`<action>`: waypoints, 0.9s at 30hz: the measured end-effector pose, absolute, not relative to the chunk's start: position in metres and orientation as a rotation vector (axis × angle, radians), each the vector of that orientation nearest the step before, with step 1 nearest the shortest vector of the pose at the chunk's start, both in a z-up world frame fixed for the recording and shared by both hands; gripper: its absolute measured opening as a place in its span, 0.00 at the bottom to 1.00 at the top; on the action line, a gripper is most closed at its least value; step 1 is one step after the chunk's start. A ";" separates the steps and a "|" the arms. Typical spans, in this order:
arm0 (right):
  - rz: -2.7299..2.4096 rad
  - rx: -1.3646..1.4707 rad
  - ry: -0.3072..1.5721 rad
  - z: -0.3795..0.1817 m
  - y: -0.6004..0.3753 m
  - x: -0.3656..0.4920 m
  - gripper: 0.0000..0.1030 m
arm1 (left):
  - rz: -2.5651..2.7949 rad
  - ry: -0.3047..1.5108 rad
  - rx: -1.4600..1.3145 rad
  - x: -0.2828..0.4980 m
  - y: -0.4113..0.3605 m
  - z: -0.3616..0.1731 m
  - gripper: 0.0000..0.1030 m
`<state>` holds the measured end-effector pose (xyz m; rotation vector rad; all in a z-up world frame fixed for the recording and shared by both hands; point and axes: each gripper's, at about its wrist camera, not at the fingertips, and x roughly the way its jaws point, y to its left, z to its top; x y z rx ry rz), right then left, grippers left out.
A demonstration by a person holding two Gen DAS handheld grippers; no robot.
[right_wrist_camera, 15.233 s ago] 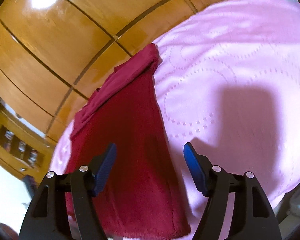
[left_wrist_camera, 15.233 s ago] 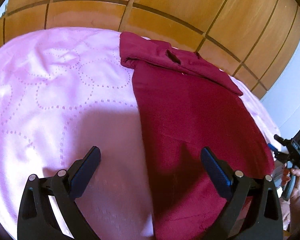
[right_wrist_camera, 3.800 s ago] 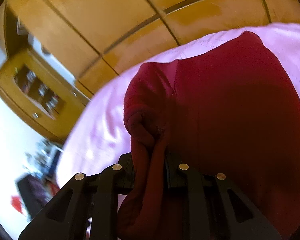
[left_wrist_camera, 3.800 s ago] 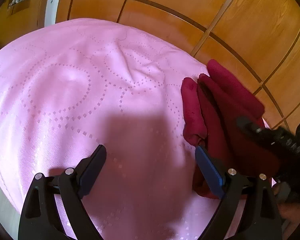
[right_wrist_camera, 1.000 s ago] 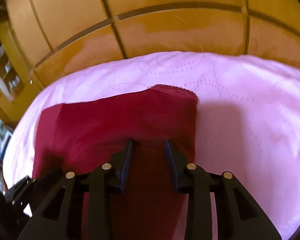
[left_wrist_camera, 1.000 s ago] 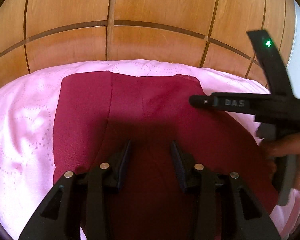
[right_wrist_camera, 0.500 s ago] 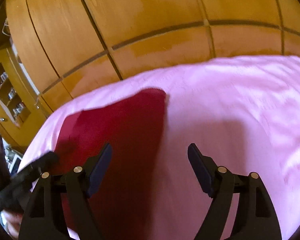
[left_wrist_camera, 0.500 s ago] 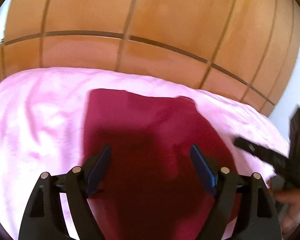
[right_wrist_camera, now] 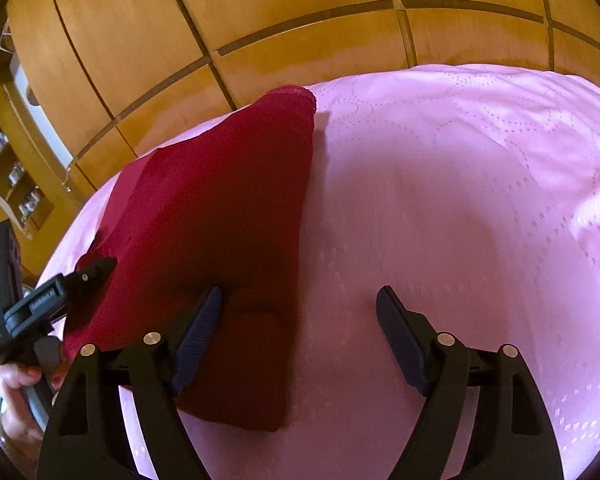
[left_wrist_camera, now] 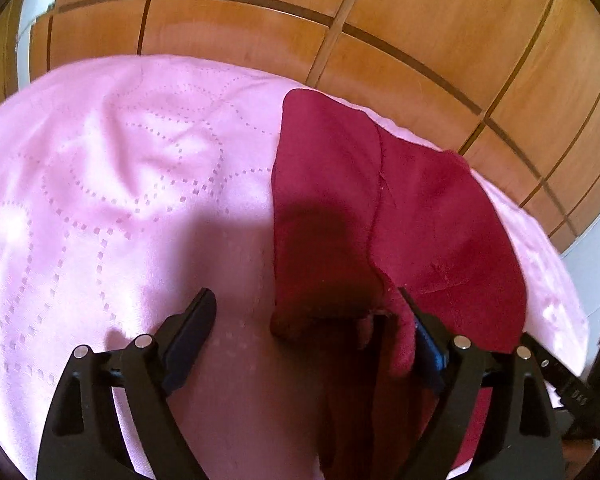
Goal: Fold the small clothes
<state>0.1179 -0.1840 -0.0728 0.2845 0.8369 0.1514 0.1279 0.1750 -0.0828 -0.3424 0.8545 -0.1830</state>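
Note:
A dark red garment (left_wrist_camera: pixel 400 220) lies folded into a compact stack on the pink bedspread (left_wrist_camera: pixel 120 200). In the left wrist view my left gripper (left_wrist_camera: pixel 308 324) is open and empty, its fingers straddling the garment's near left corner, low over the cloth. In the right wrist view the garment (right_wrist_camera: pixel 220 220) lies to the left, and my right gripper (right_wrist_camera: pixel 300 320) is open and empty over its near right edge and the bedspread (right_wrist_camera: pixel 460 200). The left gripper also shows in the right wrist view (right_wrist_camera: pixel 52 300), at the garment's left side.
A wooden panelled wardrobe (left_wrist_camera: pixel 340 8) stands right behind the bed. Open shelves with small items (right_wrist_camera: pixel 16 184) show at the far left of the right wrist view. The bedspread stretches wide to the left in the left view and right in the right view.
Both grippers were nearly closed on the garment a second ago; they have opened, let it go and drawn back, the left shifting left and the right shifting right.

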 end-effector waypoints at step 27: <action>0.157 0.312 0.836 -0.047 -0.185 0.142 0.80 | -0.303 0.983 -0.416 0.162 0.163 -0.077 0.93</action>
